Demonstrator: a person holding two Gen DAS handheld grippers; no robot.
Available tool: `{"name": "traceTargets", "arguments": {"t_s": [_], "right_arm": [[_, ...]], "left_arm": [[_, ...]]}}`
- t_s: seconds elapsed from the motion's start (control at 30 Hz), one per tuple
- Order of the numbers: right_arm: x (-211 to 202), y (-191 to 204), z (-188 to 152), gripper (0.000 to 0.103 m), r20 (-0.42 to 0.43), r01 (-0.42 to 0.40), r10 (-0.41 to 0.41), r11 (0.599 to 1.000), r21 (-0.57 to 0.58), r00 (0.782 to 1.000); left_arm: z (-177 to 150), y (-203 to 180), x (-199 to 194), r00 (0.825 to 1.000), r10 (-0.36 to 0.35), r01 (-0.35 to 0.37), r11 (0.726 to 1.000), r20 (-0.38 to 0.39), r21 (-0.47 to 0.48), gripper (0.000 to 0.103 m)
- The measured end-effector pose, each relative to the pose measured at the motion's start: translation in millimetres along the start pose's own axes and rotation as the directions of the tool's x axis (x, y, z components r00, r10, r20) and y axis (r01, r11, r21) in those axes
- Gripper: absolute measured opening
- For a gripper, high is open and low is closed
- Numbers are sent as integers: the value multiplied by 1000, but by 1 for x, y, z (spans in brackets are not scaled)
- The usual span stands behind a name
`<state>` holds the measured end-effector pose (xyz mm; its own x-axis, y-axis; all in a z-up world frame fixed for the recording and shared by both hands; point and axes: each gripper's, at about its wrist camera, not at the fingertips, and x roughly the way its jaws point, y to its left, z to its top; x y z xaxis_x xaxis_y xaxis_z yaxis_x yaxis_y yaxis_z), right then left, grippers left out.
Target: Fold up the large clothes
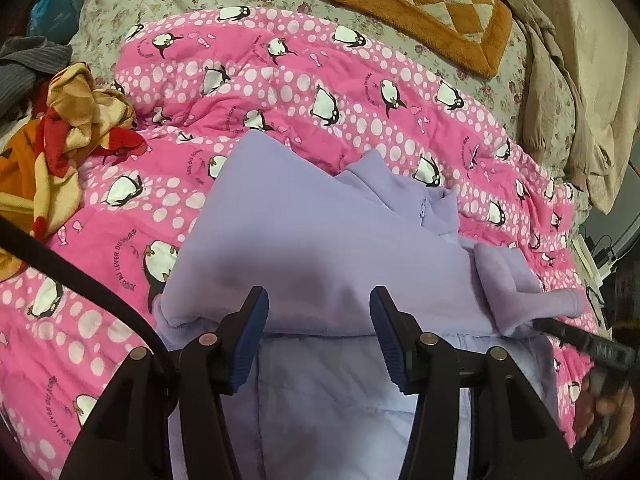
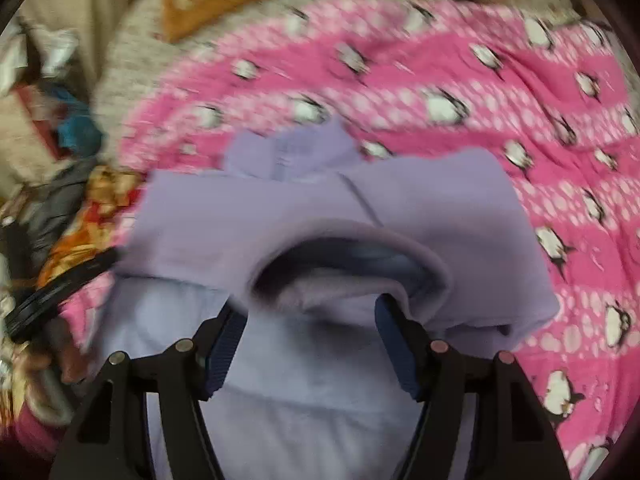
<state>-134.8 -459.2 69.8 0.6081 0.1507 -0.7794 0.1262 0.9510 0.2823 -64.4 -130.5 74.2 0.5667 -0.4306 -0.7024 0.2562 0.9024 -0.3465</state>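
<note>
Jacket (image 1: 320,220), lilac fleece with a pale quilted lining, lies partly folded on the pink penguin quilt (image 1: 360,92) covering the bed. Collar and zip point away from both cameras; one sleeve (image 1: 528,292) lies across the right side with its cuff near the quilt edge.

Left gripper (image 1: 319,336): jaws spread, nothing pinched, poised over the near folded edge where fleece meets lining. Right gripper (image 2: 310,340): jaws apart too, a loose fleece cuff arching just ahead of the tips, no pad pressing on it as far as the blurred view shows.

Step in hand, by my read: re-grip for the next fold.

- Pinch through all layers at the near edge, not just the top fleece, or the lining will slide out.
- Tuck that loose sleeve inside the outline first; otherwise it sticks out of the finished stack.
- Both grips level and symmetric about the zip, then carry the edge toward the collar in one arc.
- Quilt is soft and lumpy, so press the crease flat afterwards.
- Keep clear of the orange-and-red cloth (image 1: 72,128) on the left.
</note>
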Motion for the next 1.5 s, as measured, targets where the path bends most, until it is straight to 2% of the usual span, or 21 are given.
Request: {"name": "traceTargets", "arguments": {"t_s": [0.1, 0.2, 0.27, 0.33, 0.43, 0.5, 0.6, 0.73, 0.83, 0.9, 0.97, 1.03, 1.1, 1.17, 1.27, 1.3, 1.4, 1.5], "right_arm": [[5, 6, 17, 69, 60, 34, -34, 999, 8, 998], [12, 42, 39, 69, 140, 82, -66, 991, -108, 988], [20, 73, 48, 69, 141, 38, -9, 978, -205, 990], [21, 99, 53, 69, 105, -27, 60, 957, -290, 993], [3, 117, 44, 72, 164, 18, 45, 932, -361, 985], [-12, 110, 32, 80, 194, 54, 17, 934, -354, 981], [-32, 81, 14, 83, 219, 101, -40, 955, -278, 975], [-36, 38, -2, 83, 185, 68, -38, 985, -157, 982], [-25, 13, -4, 83, 142, 147, -136, 986, -74, 980], [-15, 0, 2, 83, 139, 167, -162, 986, -22, 977], [1, -2, 14, 83, 136, 217, -212, 976, -22, 968], [30, 8, 34, 81, 99, 269, -263, 962, -48, 960], [49, 29, 49, 76, 90, 241, -234, 967, -81, 968], [59, 62, 64, 76, 111, 141, -126, 980, -143, 986], [45, 87, 73, 77, 166, 21, 4, 989, -149, 986], [38, 86, 70, 77, 175, 6, 18, 990, -140, 984], [16, 73, 53, 77, 163, 73, -50, 988, -138, 985], [-14, 40, 28, 79, 137, 134, -121, 987, -89, 983]], "left_arm": [[1, 2, 2, 1000, 3, -3, 1000, 2, -13, 23], [0, 2, 5, 1000, 1, -1, 1000, -6, -12, 23], [0, 1, 5, 1000, 3, -3, 1000, -5, 0, 23], [0, 2, 5, 1000, -2, 2, 1000, -3, 1, 23], [1, 3, 3, 1000, -29, 29, 1000, -5, -12, 26], [1, 1, 1, 998, -61, 61, 998, 1, -16, 30], [0, -6, -2, 997, -72, 72, 997, 10, 2, 31], [-2, -10, -6, 997, -69, 68, 998, 20, 16, 31], [-1, -8, -6, 998, -68, 68, 998, 18, 6, 31], [0, -5, -6, 998, -64, 64, 998, 23, -7, 31], [0, -4, -6, 998, -64, 65, 998, 22, -15, 31], [0, -4, -5, 997, -68, 69, 998, 21, -13, 31], [0, -5, -5, 997, -76, 76, 997, 22, -1, 31], [0, -5, -5, 996, -83, 82, 997, 21, 11, 31], [1, -4, -4, 995, -103, 103, 995, 13, 6, 32], [1, -4, -4, 994, -112, 112, 994, 12, 2, 34], [1, -9, -3, 990, -144, 144, 990, 2, -11, 38], [7, -24, 1, 987, -156, 156, 988, -25, 9, 38]]}}
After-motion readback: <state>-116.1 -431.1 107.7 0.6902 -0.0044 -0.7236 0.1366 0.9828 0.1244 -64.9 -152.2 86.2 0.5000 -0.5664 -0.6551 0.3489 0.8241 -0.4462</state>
